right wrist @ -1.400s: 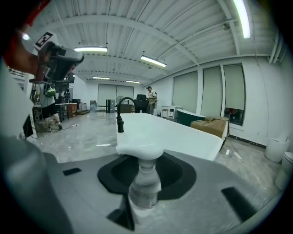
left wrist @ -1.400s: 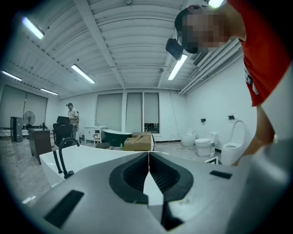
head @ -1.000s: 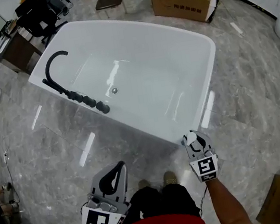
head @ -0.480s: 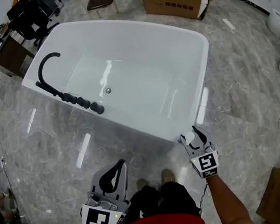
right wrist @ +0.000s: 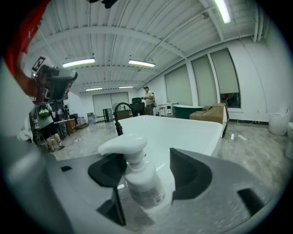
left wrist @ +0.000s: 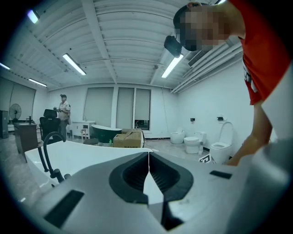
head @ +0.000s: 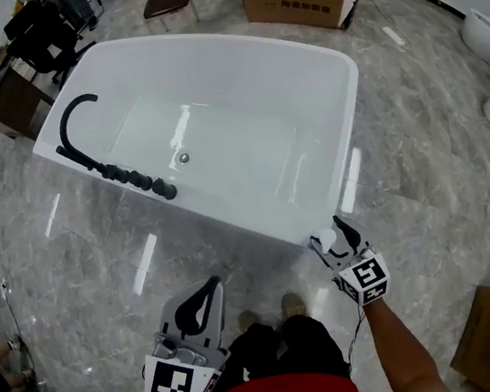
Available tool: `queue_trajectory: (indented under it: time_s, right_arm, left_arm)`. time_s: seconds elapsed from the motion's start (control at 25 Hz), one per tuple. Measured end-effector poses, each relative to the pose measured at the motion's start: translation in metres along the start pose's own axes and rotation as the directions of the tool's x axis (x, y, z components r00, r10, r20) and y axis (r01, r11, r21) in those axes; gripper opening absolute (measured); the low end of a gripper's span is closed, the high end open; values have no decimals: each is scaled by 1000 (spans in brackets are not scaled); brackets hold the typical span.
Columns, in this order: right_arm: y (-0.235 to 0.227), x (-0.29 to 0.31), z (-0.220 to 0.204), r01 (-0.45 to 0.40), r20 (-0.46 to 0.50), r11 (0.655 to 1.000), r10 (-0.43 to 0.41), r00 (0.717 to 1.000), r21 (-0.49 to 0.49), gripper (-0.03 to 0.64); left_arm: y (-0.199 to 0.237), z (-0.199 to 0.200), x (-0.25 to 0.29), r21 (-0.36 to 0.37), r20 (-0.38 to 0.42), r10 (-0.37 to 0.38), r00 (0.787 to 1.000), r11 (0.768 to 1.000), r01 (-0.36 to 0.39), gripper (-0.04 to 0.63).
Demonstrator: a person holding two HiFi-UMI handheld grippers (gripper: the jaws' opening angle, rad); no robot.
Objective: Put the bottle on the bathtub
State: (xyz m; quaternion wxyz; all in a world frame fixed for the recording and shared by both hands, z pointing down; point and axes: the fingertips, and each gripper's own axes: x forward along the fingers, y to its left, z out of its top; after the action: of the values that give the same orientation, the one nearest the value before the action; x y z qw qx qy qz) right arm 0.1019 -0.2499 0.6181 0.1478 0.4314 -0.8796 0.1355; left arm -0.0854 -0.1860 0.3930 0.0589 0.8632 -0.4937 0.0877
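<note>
The jaws of your right gripper [head: 333, 235], just opening, stand spread around the white plastic pump bottle [right wrist: 142, 182] on the rim of the white bathtub [head: 202, 43]; your left gripper [head: 208, 290] has its jaws pressed together.

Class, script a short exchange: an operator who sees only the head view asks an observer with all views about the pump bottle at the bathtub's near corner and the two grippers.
Operator: Has the right gripper let go of the bottle?
Observer: Its jaws have just been opening. The right gripper view shows them apart around the upright bottle, with a clear gap at one pad.
Operator: Is the left gripper carrying anything?
Observer: No. The left gripper view shows its jaws together with nothing between them.
</note>
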Motion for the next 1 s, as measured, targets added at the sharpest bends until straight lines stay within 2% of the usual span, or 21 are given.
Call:
queue_trajectory:
  time_s: [0.08,0.24,0.56,0.8,1.0]
  right_arm:
    - [5,1,-6,-32,-10,999,32,999,6,337]
    - [14,4,-15,-38,-30,998,37,999,-53,336]
    - [26,-20,-5,35,5,993,-34,999,-115,339]
    - [48,-67,35,75,78,990,-65,995,-123,325]
    - [80,-104,87,75,158,993,-60,986,-92,262]
  left_arm:
    - [-1,-2,1,0,-6,-2,1000,1000,2,11]
    - [2,-5,5,-1,-9,-7,1000,1000,7,11]
    - [-2,-11,4,-22,-28,-37,999,999,37,11]
    - [-8,5,-5,-19,40,-56,998,998,57,11]
    - [-18,9,-22,-19,65,-83,994,996,84,11]
